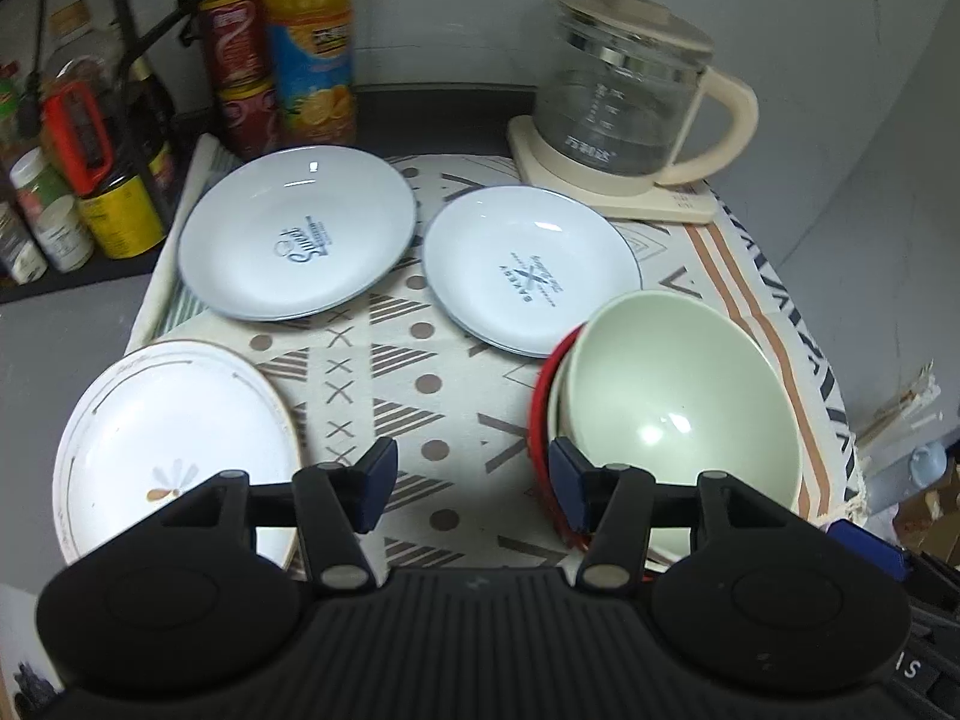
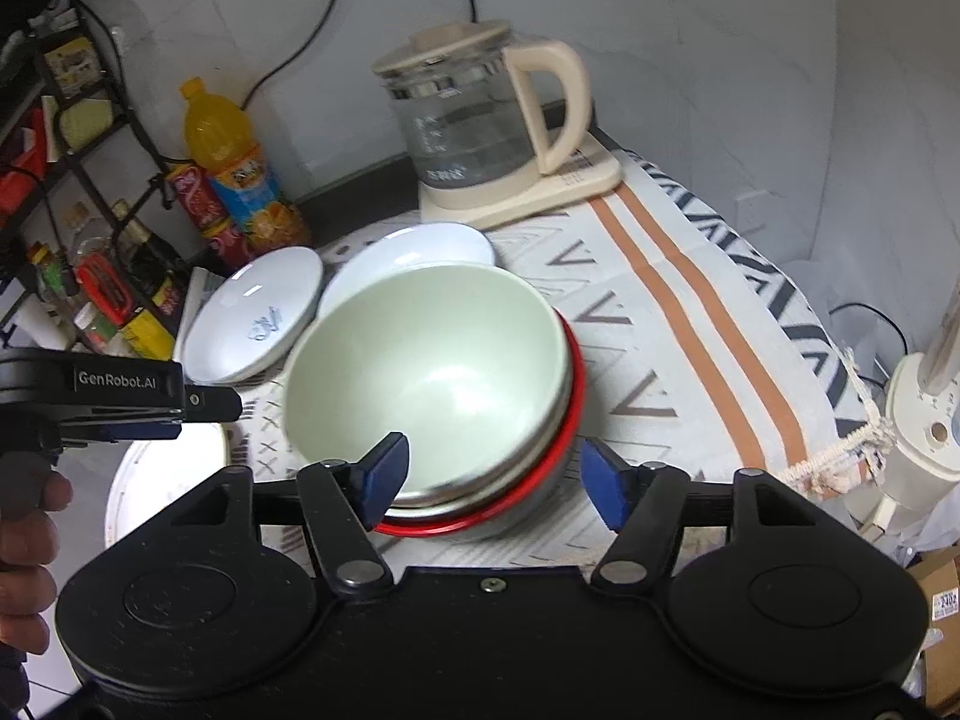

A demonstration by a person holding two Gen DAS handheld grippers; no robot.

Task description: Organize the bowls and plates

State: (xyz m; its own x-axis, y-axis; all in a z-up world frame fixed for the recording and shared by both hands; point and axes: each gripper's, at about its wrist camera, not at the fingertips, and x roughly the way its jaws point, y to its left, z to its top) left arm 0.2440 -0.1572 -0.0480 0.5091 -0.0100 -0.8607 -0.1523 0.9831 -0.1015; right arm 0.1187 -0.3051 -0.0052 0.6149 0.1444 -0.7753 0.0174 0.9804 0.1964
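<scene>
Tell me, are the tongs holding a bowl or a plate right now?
No, neither. The left tongs are open over the tablecloth, and the right tongs are open around the near side of the bowl stack, not squeezing it.

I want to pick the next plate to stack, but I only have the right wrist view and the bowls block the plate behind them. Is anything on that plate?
Observer: No. The hidden plate is bare apart from a dark logo printed in its centre.
Operator: Is the left gripper open? I only see its side.
Observer: The left gripper is open with nothing between its fingers, over the cloth between the gold-rimmed plate and the bowl stack.
Operator: Is that gold-rimmed plate free too?
Observer: Yes, it carries only a small painted flower motif.
</scene>
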